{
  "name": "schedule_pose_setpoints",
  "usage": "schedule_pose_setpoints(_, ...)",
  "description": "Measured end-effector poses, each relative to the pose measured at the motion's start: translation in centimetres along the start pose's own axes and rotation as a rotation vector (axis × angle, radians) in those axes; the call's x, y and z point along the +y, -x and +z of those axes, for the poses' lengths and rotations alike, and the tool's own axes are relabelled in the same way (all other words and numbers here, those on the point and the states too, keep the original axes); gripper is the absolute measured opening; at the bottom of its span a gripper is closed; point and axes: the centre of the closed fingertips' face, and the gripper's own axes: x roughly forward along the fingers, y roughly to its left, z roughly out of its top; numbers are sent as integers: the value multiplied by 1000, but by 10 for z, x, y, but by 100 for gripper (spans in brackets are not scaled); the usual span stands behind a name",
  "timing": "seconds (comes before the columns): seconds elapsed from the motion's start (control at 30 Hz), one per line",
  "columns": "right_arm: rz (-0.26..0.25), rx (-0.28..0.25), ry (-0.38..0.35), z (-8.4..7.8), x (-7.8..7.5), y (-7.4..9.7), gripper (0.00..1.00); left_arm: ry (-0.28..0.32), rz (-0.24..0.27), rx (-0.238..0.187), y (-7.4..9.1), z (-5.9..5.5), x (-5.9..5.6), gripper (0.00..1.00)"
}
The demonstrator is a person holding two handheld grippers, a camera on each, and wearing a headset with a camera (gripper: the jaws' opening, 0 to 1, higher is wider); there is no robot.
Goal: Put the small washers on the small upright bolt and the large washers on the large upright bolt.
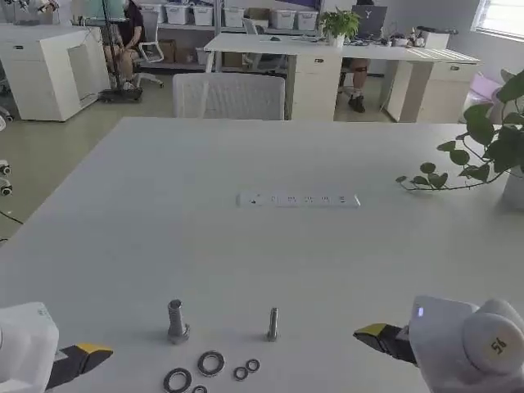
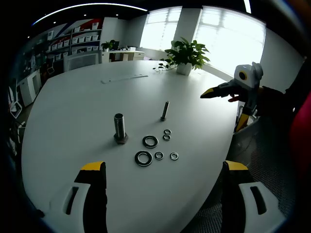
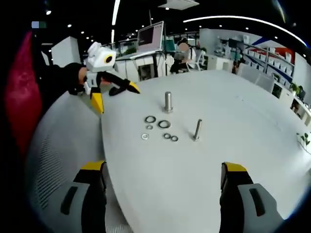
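Left gripper [image 2: 164, 166]: your two yellow-tipped fingers [image 2: 91, 191] stood wide apart, with nothing between them.
Right gripper [image 3: 163, 168]: you held its fingers equally spread, gripping nothing.
Large washers [image 2: 150, 141], two: these lay flat on the white table [image 1: 246, 246], ahead of your left fingers and between their lines, the nearer one closest to the tips.
Small washers [image 2: 167, 131], four: they lay flat in two pairs, just beside the large ones, toward your left gripper's right finger.
Large bolt [image 2: 119, 127]: it stood upright, head down, beyond the washers, ahead of your left gripper's left finger.
Small bolt [image 2: 164, 110]: it stood upright, farther ahead, well apart from both pairs of fingertips.
From your right fingers, the washers lay ahead, with the large bolt behind them and the small bolt off toward the right finger.
Power strip [image 1: 299, 200]: it lay far beyond both bolts.
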Motion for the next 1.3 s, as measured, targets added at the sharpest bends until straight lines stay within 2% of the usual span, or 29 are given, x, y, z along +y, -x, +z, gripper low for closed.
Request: schedule_pose_setpoints(1.3,-5,5,4,0,-2,1,98,-1,-4,1,0,0,-1,100)
